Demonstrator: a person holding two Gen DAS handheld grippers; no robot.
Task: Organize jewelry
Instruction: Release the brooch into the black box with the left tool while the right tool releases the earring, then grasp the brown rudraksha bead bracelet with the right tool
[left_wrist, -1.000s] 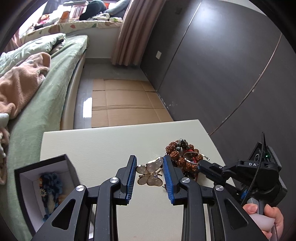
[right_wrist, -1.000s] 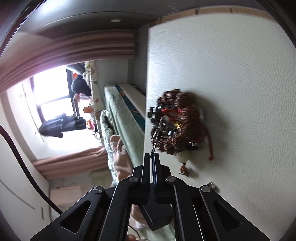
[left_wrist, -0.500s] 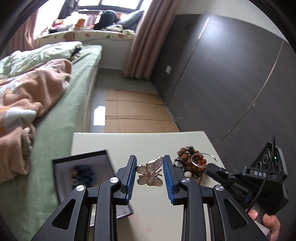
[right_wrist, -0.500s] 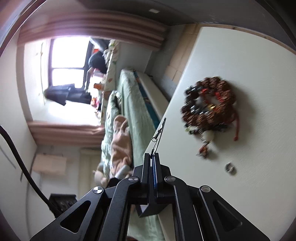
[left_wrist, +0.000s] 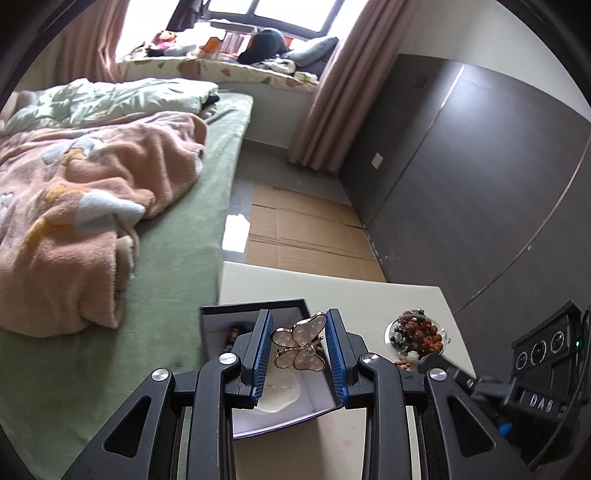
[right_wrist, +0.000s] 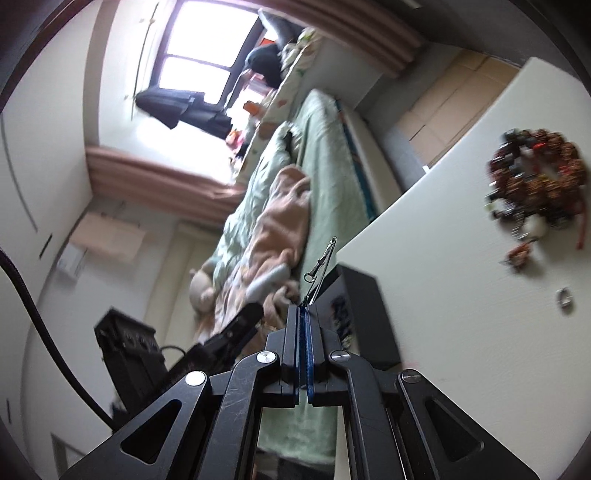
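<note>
Left claw (left_wrist: 298, 349) grips one butterfly brooch (left_wrist: 299, 346) over box (left_wrist: 251, 308); right claw (right_wrist: 304, 328) clamps one thin clasp (right_wrist: 319, 267); one bead bracelet (right_wrist: 537, 179), one ring (right_wrist: 565, 296).

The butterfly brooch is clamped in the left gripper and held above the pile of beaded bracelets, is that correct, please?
Not quite. The left gripper does clamp the butterfly brooch, but in the left wrist view it is held above the open jewelry box, not the beaded bracelets, which lie on the table to the right of the box.
</note>
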